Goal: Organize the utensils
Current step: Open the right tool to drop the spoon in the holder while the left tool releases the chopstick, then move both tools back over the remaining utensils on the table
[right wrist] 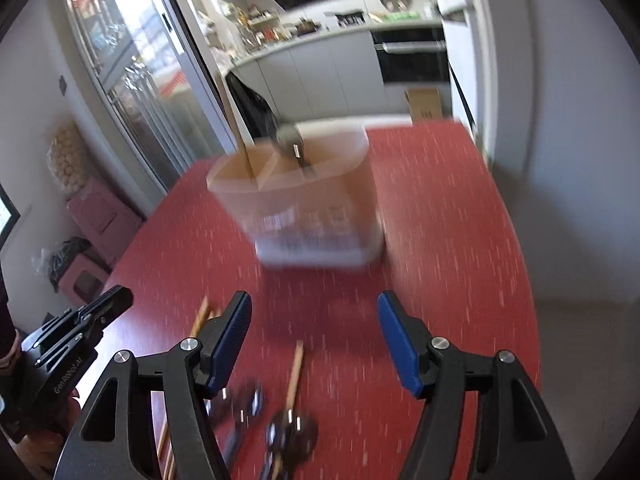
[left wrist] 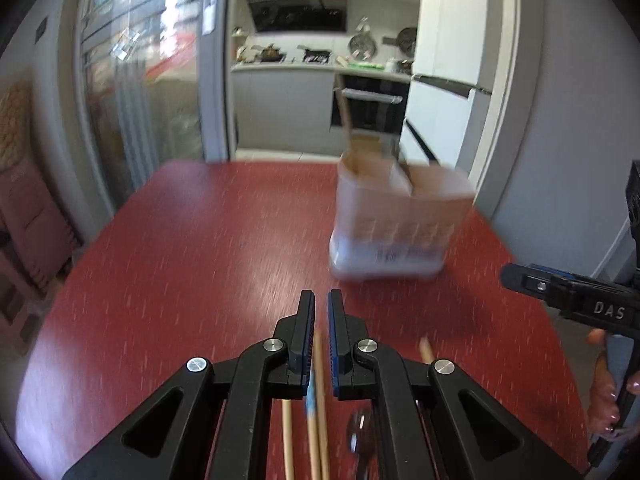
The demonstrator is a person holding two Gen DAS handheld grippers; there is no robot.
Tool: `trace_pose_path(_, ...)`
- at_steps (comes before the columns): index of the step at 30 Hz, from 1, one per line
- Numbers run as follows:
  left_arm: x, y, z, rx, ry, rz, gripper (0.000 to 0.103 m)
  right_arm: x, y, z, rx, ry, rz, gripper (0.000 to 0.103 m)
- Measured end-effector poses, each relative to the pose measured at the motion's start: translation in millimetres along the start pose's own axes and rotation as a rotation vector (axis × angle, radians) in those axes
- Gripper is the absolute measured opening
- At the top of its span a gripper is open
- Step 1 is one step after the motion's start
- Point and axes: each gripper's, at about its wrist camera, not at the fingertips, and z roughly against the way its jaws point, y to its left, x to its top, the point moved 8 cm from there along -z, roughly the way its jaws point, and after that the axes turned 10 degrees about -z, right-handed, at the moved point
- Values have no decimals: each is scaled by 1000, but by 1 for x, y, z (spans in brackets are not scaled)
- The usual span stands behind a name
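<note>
My left gripper (left wrist: 321,300) low over the table (left wrist: 200,260), jaws narrowed around a chopstick (left wrist: 319,360), my right gripper (right wrist: 314,304) wide, facing the holder (right wrist: 304,208)

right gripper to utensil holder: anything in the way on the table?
Right wrist view: only bare red table between the right gripper and the utensil holder. The loose utensils lie nearer, under the gripper.

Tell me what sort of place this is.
Most likely a home dining area opening onto a kitchen. A red table holds a utensil holder and loose chopsticks; behind it are a built-in oven, a counter with cookware, and hanging pans.
</note>
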Motion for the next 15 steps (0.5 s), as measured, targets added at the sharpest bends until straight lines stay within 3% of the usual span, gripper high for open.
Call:
trace_pose_path(8, -81, -4, 5, -2, 131, 58, 35, -82, -28, 0, -61, 136, -108, 69)
trace_pose_path(12, -102, -7, 11, -53, 135, 110, 35, -107, -37, -1, -72, 173, -147, 69)
trace_pose_path(13, -105, -8, 12, -58, 137, 118, 41, -112, -38, -2, -74, 186, -155, 69)
trace_pose_path(14, -108, -8, 13, -61, 141, 123, 84, -115, -38, -1, -76, 193, -160, 69)
trace_pose_path(15, -109, -7, 14, -57, 145, 128, 103, -119, -39, -1, -80, 198, -162, 69)
